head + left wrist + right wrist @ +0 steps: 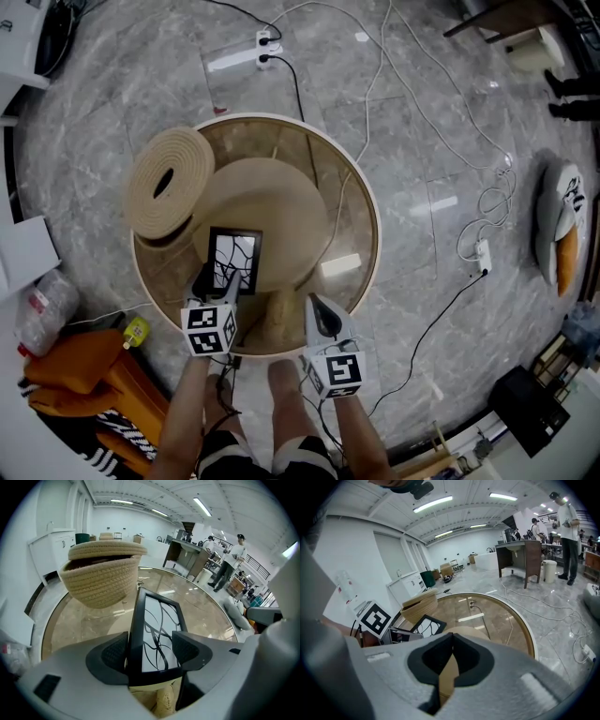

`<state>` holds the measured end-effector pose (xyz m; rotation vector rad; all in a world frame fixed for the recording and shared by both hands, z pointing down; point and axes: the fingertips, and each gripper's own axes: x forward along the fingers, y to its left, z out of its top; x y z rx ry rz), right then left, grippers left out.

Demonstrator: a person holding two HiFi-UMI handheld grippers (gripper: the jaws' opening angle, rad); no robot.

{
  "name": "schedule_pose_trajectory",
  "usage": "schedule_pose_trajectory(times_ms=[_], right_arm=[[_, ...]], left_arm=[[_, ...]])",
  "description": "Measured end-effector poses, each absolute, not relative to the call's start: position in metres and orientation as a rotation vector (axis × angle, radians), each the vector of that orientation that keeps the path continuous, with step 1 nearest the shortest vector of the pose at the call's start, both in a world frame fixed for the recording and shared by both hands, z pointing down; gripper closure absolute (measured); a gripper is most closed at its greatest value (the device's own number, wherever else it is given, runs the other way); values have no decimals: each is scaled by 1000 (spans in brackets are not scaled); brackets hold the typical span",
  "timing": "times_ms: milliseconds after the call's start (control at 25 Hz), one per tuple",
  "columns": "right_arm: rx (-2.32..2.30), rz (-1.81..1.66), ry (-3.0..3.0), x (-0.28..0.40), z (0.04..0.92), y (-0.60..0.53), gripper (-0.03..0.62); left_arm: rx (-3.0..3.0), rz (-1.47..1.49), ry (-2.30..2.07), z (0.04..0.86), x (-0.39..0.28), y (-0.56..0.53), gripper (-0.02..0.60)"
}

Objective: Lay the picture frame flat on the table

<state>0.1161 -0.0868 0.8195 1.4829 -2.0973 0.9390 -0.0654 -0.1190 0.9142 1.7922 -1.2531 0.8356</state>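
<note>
The black picture frame (232,260), with a white picture of black branching lines, lies face up on the round glass table (370,216) near its front edge. My left gripper (217,283) stands open with its pads either side of the frame's near end (157,634); the frame fills most of the gap between them. To the right of it, my right gripper (319,314) hovers over the table's front rim. Its jaws are shut with nothing between them (452,656). The right gripper view shows the frame (425,626) just left of those jaws.
A woven rope basket (169,192) stands on the table's left side, right behind the frame (101,573). Cables and a power strip (265,39) lie on the marble floor. An orange bag (84,375) sits at the lower left. A person (232,559) stands far off.
</note>
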Motion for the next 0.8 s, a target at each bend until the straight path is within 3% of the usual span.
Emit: schedule_pose_trajectory(times_ms=[800], right_arm=[[1567, 855, -2108, 110, 759, -82, 594]], left_arm=[[1880, 828, -1237, 856, -71, -118, 290]])
